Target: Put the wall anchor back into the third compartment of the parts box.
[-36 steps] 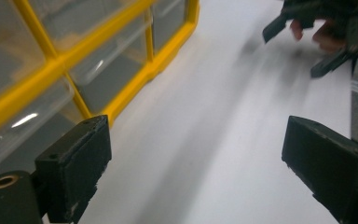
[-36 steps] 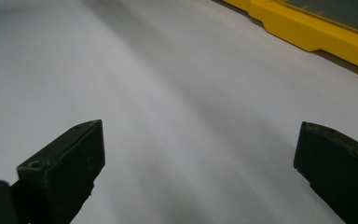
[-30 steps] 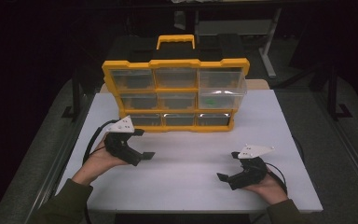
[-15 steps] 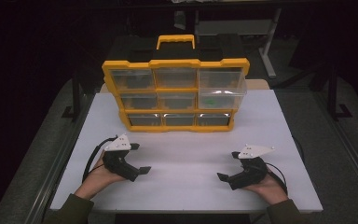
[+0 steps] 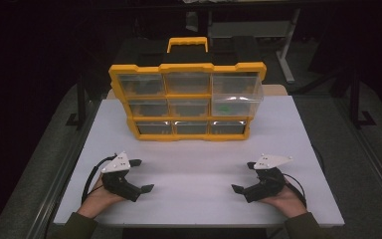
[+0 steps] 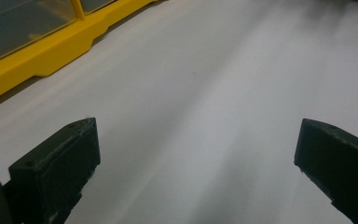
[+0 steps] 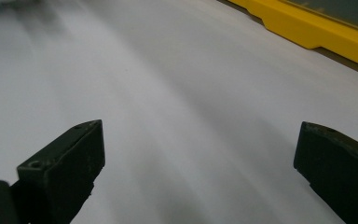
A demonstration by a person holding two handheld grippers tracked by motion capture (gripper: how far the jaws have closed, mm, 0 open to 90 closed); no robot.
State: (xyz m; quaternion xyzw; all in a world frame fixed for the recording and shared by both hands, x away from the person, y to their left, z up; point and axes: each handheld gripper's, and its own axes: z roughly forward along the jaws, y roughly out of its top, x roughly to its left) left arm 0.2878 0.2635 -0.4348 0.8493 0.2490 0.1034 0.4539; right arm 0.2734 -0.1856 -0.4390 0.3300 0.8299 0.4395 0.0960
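Note:
A yellow organizer (image 5: 186, 102) with clear drawers and a top handle stands upright at the back middle of the white table (image 5: 194, 159). Its right middle drawer (image 5: 237, 101) sticks out a little. My left gripper (image 5: 142, 175) rests near the front left of the table, open and holding nothing. My right gripper (image 5: 243, 177) rests near the front right, also open and holding nothing. In the left gripper view the jaws stand wide apart around my left gripper (image 6: 198, 140), over bare table, with the organizer's yellow base (image 6: 51, 51) at the upper left. In the right gripper view my right gripper (image 7: 200, 140) is spread the same way, the yellow base (image 7: 317, 30) at the upper right.
A broad stretch of bare white table lies between the two grippers and the organizer. Black cables (image 5: 90, 175) loop behind each hand. Dark floor and table legs surround the table; a metal rail (image 5: 373, 154) runs along its right side.
My left gripper has drawn back from just in front of the organizer to the front left of the table. The right gripper has stayed put.

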